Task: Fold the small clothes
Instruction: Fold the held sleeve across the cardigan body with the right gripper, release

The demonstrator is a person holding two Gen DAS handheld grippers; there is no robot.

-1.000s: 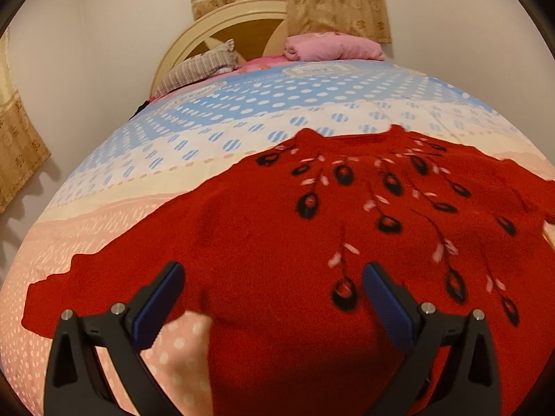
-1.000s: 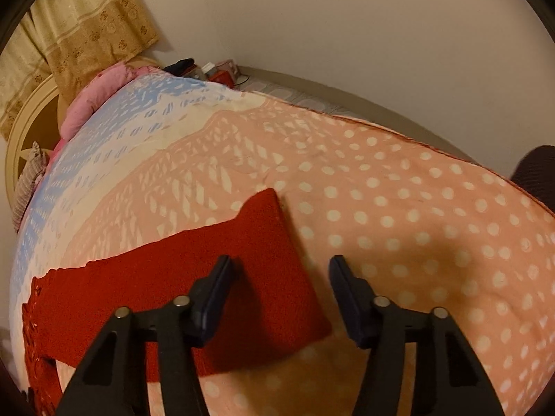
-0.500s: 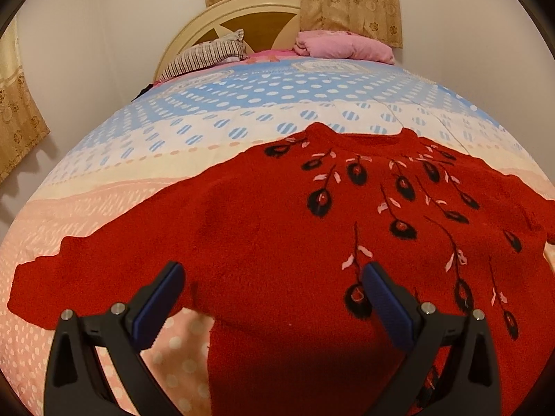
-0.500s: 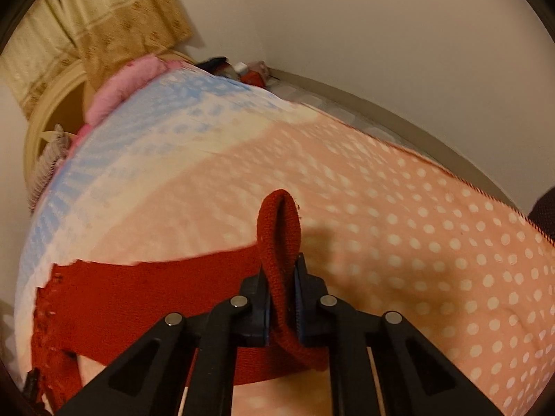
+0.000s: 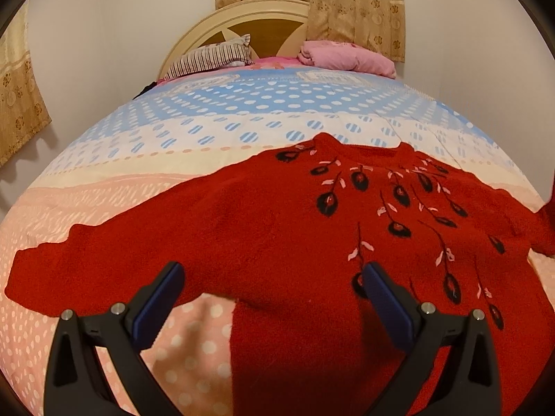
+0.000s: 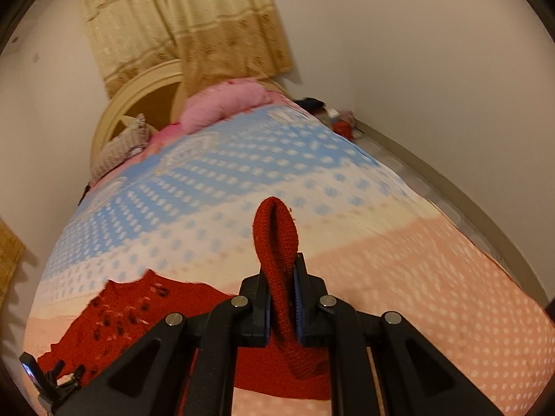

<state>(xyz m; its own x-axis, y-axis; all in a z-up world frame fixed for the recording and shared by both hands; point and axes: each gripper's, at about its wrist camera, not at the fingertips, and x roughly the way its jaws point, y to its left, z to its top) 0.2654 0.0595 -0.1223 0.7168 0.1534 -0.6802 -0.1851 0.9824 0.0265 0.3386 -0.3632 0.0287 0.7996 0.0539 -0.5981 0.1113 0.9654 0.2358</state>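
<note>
Here, one red sweater (image 5: 277, 228); right claw (image 6: 281, 298) tight on its cuff (image 6: 274, 228); left claw (image 5: 270, 298) wide, empty.

The bed (image 5: 242, 128) is spread with a dotted cover, blue toward the headboard (image 5: 242, 17), cream across the middle, peach nearest us. Flat on it lies the red sweater (image 5: 277, 228), neck toward the headboard, one sleeve stretched out left. Up by the headboard rest a striped pillow (image 5: 211, 59) and a pink bundle (image 5: 347, 59), side by side.
</note>
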